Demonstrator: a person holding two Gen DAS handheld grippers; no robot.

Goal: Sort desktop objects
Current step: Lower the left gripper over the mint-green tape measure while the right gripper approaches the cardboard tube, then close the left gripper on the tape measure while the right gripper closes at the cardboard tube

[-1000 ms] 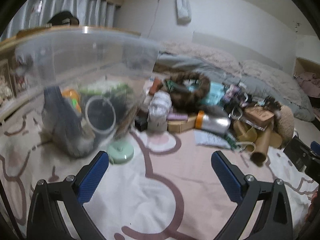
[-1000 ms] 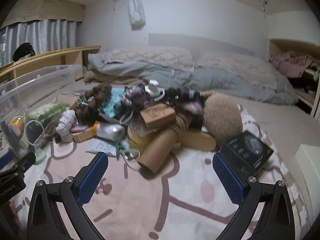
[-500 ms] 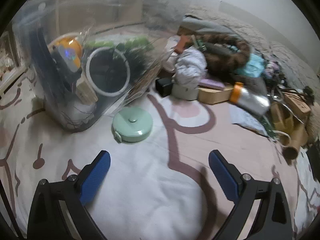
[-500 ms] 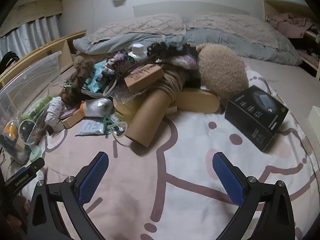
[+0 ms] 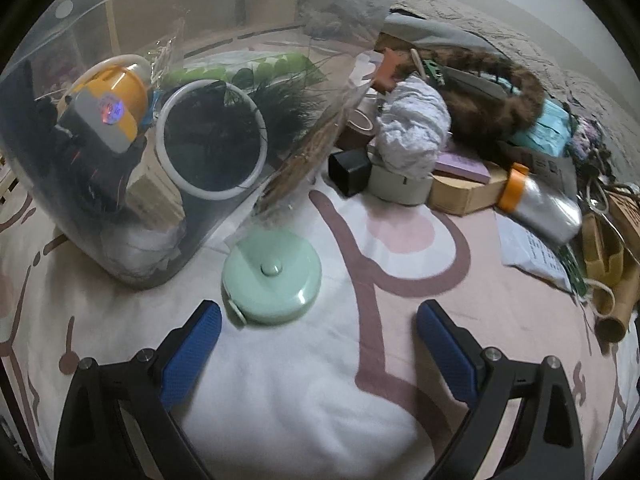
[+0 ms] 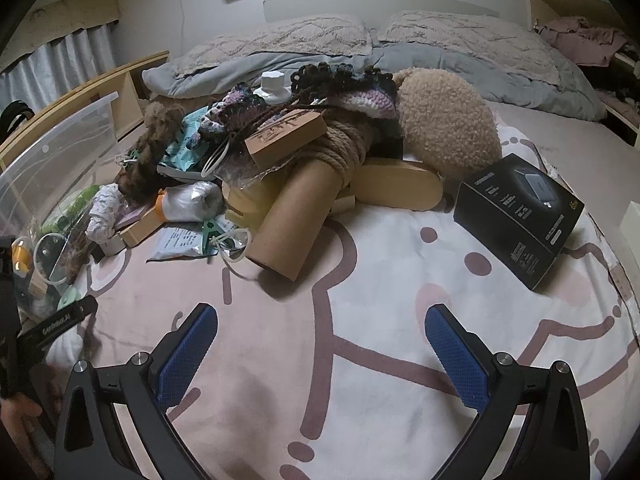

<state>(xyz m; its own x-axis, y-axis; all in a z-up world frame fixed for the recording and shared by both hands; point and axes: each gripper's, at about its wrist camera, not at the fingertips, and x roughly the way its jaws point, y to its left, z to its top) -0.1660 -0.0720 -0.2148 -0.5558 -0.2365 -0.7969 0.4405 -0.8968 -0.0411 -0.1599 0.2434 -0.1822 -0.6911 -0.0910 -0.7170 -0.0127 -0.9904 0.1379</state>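
Blue-padded fingers [image 5: 192, 344] of the left gripper [image 5: 318, 330] stand wide apart over the pink-and-white blanket [image 5: 304, 408], holding nothing. Just ahead of the left finger lies a round mint-green tape measure [image 5: 272, 276], flat on the blanket and close against the clear plastic bin [image 5: 120, 80] (already holding a white ring, a yellow item and green leaves). Beyond, a black cube [image 5: 350, 170] sits beside a white crumpled cloth [image 5: 412, 132].

From the right wrist view, the right gripper [image 6: 322, 334] is likewise spread wide and empty above the blanket. Ahead lies a heap: a cardboard tube [image 6: 300, 216], a tan fluffy cushion [image 6: 444, 124] and, apart to the right, a black box [image 6: 516, 216].
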